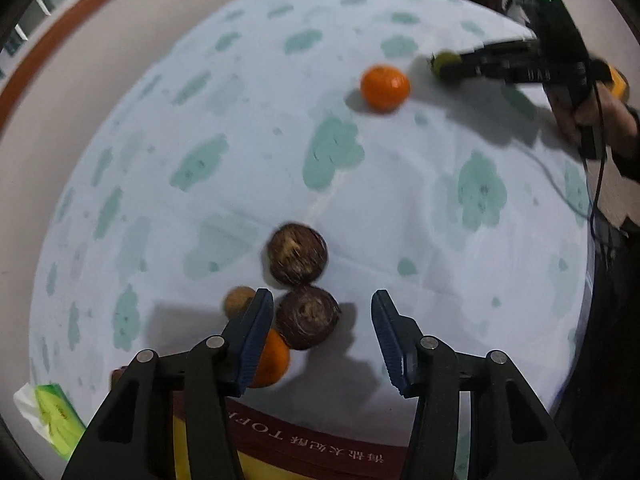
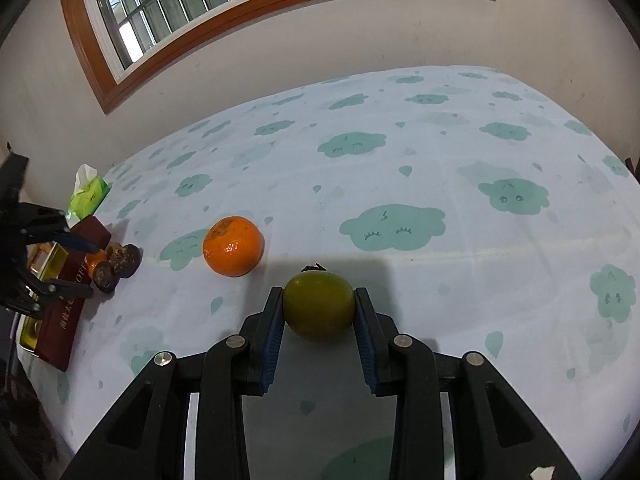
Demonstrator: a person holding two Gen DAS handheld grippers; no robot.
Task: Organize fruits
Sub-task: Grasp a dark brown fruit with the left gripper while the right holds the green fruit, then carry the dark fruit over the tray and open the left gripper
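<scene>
My right gripper [image 2: 319,304] is shut on a green persimmon-like fruit [image 2: 319,306], held just above the cloud-print cloth. In the left wrist view the right gripper [image 1: 438,65] with the green fruit [image 1: 445,61] shows at the far right. An orange [image 2: 233,246] lies left of it on the cloth, also seen in the left wrist view [image 1: 385,87]. My left gripper [image 1: 322,308] is open above a cluster: two dark brown fruits [image 1: 297,253] [image 1: 307,317], a small tan fruit [image 1: 239,300] and a second orange [image 1: 273,359] partly behind the left finger.
A red book [image 2: 66,300] and a yellow tin [image 2: 38,268] lie at the table's left edge beside the fruit cluster [image 2: 116,264]. A green tissue pack [image 2: 89,192] sits behind them. A wall and a window are beyond the table.
</scene>
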